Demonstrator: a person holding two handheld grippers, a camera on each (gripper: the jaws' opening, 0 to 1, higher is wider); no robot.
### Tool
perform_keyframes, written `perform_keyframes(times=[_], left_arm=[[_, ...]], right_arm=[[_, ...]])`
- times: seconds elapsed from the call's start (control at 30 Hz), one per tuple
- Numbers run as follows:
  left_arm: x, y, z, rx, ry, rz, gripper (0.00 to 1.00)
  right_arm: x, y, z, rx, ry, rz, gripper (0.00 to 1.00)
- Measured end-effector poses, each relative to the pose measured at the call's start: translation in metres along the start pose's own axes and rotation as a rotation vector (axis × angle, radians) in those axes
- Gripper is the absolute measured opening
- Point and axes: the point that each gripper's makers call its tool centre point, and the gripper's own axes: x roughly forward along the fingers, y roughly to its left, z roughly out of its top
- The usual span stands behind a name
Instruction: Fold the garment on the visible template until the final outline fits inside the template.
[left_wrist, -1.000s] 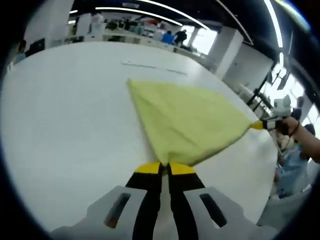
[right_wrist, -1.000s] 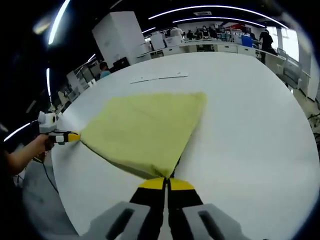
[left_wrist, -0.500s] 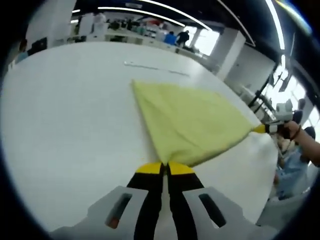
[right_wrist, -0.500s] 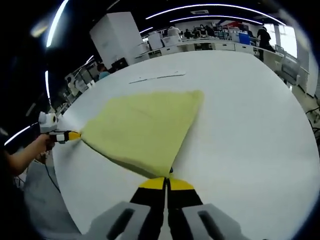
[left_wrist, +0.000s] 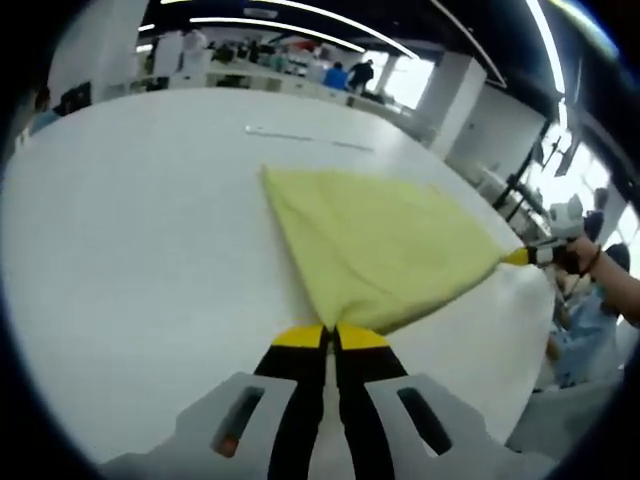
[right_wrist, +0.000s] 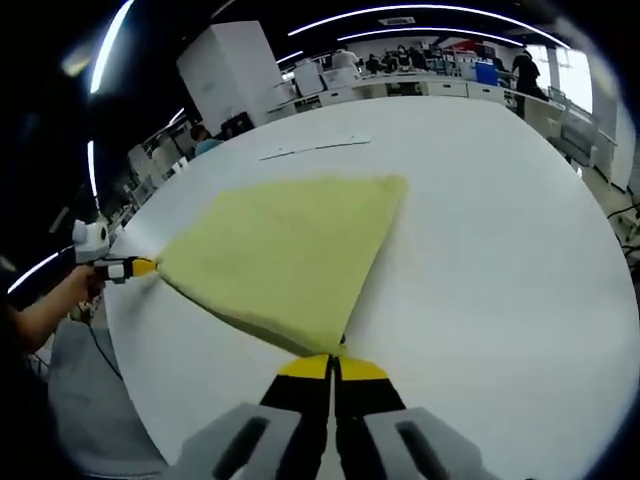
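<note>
Left gripper view:
- Counter (left_wrist: 130, 220): white, round-looking through the lens; far edge meets a blurred office background too small to read.
- Thin pale strip (left_wrist: 305, 138): lies on the counter beyond the cloth, apart from it; what it is cannot be told.
- Yellow cloth (left_wrist: 375, 245): the garment, spread flat on the counter's middle, far corner free, near edge lifted into a taut line between two pinched corners.
- Left hand-held gripper (left_wrist: 330, 335): yellow-tipped jaws clenched on the near corner of the cloth.
- Right hand-held gripper (left_wrist: 520, 256): at the right, tip closed on the opposite corner; a hand (left_wrist: 585, 255) holds it, the arm cut off by the rim.

Right gripper view:
- Left hand-held gripper (right_wrist: 140, 267): far left, tip on a cloth corner, held by a hand (right_wrist: 70, 290).
- Yellow cloth (right_wrist: 290, 245): same triangular outline; underside hidden.
- Right hand-held gripper (right_wrist: 333, 362): jaws clamped on the nearest corner.
- Counter (right_wrist: 500, 260): bare white to the right.
- No template outline can be made out.
</note>
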Motion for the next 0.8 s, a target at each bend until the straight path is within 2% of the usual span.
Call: perform_keyframes(times=[0.3, 0.8], left_arm=[[-0.011, -0.006, -0.014, 0.047, 0.027, 0.006, 0.0], [-0.025, -0.009, -0.026, 0.037, 0.027, 0.018, 0.0]], right_arm=[[-0.005, 0.005, -0.009, 0.008, 0.003, -0.001, 0.0], [-0.008, 0.014, -0.026, -0.009, 0.032, -0.008, 0.0]])
